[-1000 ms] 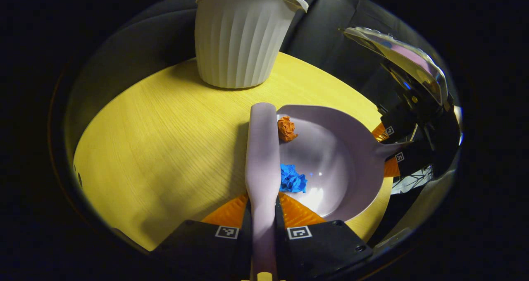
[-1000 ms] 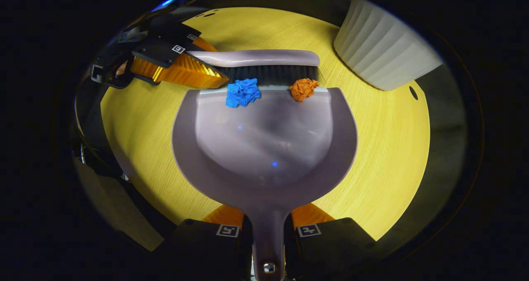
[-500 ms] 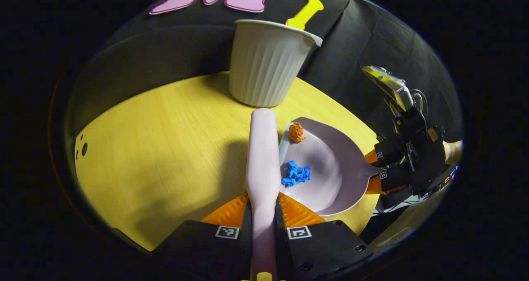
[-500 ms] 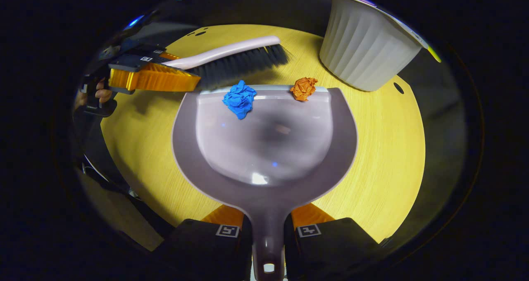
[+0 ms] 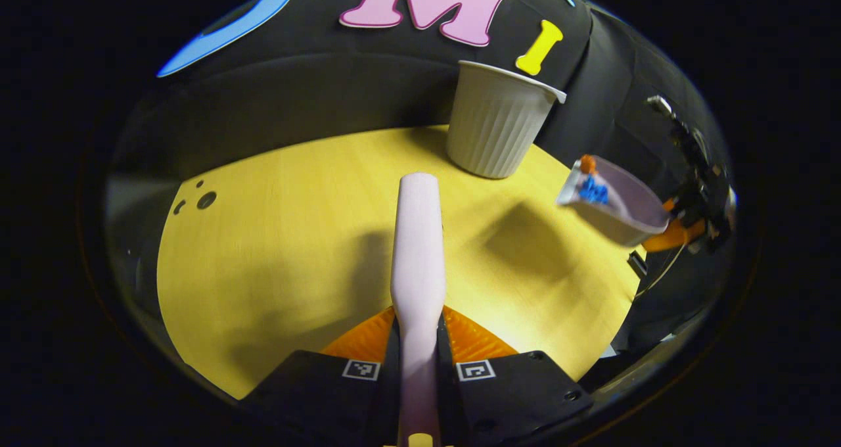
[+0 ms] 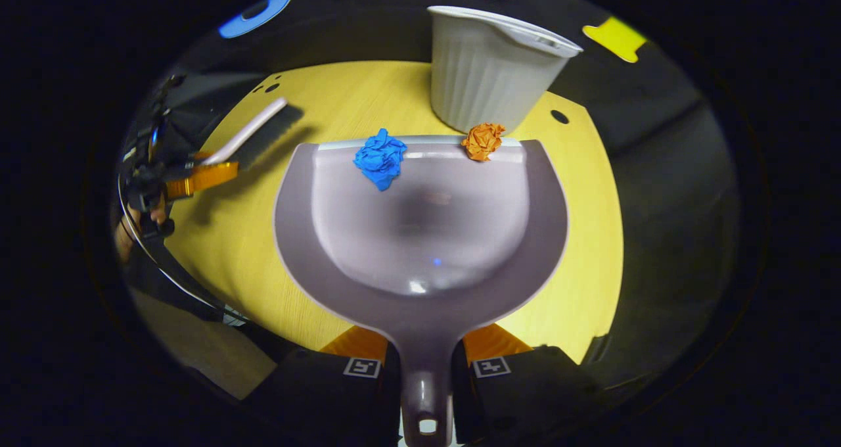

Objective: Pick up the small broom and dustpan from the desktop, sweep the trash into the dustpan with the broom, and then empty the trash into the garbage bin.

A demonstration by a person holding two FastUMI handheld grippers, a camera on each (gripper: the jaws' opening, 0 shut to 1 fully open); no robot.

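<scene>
My left gripper [image 5: 418, 338] is shut on the handle of the pale pink broom [image 5: 418, 236], which points out over the yellow table [image 5: 276, 236]. In the right gripper view that broom [image 6: 253, 135] hangs at the left, bristles down. My right gripper [image 6: 426, 361] is shut on the handle of the lilac dustpan [image 6: 420, 236], held in the air. A blue paper ball [image 6: 380, 160] and an orange paper ball [image 6: 483, 141] lie near the pan's front lip. From the left gripper view the raised dustpan [image 5: 617, 204] floats at the right, just short of the white ribbed bin [image 5: 496, 128].
The white bin [image 6: 489, 66] stands at the table's far edge, straight ahead of the dustpan's lip. Small holes [image 5: 205, 200] mark the tabletop at the left. A hand [image 6: 125, 236] holds the left gripper. Black cloth walls surround the table.
The dustpan has lifted off the table with both paper balls and moved toward the bin. The broom has drawn back to the left, away from the pan.
</scene>
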